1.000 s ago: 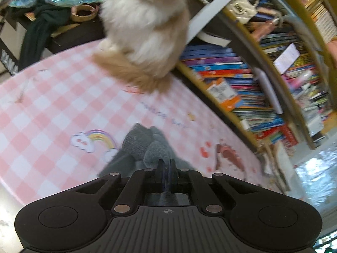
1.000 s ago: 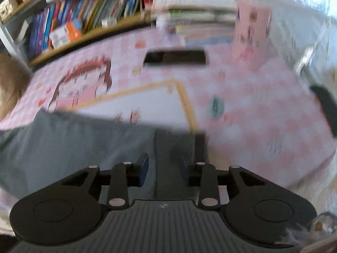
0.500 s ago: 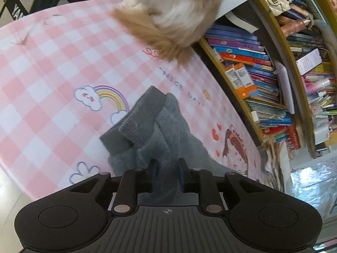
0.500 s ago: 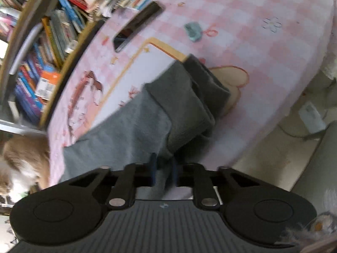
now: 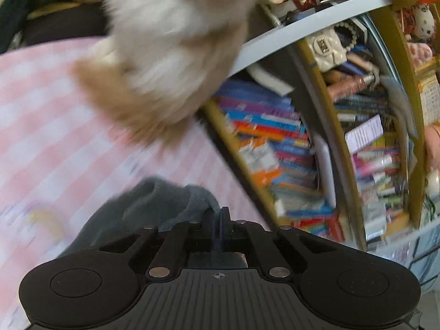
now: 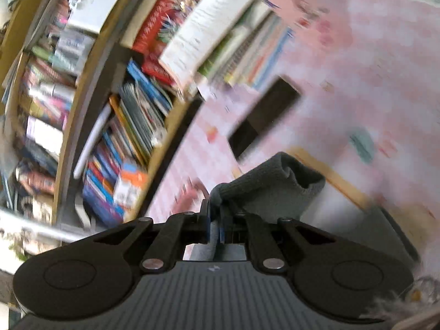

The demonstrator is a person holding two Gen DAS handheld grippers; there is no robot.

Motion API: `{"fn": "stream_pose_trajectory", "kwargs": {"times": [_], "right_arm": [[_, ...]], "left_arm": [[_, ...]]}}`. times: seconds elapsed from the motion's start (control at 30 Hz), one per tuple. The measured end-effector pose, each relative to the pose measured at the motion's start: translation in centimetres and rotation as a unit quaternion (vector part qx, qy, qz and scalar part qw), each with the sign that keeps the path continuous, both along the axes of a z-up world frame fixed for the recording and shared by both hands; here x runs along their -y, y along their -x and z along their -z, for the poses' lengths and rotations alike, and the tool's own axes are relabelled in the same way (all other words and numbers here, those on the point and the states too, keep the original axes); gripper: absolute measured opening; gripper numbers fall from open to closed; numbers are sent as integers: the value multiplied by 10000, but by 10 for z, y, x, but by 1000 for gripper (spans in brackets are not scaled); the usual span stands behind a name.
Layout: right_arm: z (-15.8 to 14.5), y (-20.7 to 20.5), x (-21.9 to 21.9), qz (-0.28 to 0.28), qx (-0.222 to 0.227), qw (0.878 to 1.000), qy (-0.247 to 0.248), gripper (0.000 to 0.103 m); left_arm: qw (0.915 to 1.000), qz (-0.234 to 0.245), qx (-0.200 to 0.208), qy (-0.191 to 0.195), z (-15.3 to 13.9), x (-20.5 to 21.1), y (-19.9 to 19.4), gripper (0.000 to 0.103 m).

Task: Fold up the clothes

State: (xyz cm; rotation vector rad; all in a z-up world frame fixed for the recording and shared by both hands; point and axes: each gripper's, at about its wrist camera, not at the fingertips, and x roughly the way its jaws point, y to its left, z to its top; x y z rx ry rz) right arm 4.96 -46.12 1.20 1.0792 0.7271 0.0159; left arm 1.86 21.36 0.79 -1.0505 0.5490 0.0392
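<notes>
Gripping the grey garment [image 5: 154,206] at one end, the left tongs [image 5: 218,214] are closed flat on a pinch of fabric; the cloth trails down and left onto the pink checked worktop [image 5: 49,143]. A cat [image 5: 176,55] sits just beyond. The right tongs [image 6: 214,214] are likewise clamped on the other end, its ribbed cuff [image 6: 275,181] bunched ahead and right of the tips. Judged: the garment's long axis spans both tongs, each equally engaged.

bookshelf [image 5: 288,143] crammed | pink checked tablecloth [image 5: 41,137] | fluffy cat [image 5: 170,41]
</notes>
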Motion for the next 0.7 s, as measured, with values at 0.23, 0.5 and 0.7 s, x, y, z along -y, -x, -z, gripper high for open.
{"fn": "stream_pose_trajectory", "kwargs": {"times": [0.23,0.5,0.7], "right_arm": [[-7,-43,2,281,9,9973,677,35],[23,22,-22,-1012,-798,9428,3075,34],[52,78,-55,-1482,-1037,8789,4414,34]], "left_arm": [[9973,-69,-279,-678,-12,3,-33,29],[9593,252,-1734,-2214,26,9,36,33],[9404,46,-2365,-2442,53,18,83,59]]}}
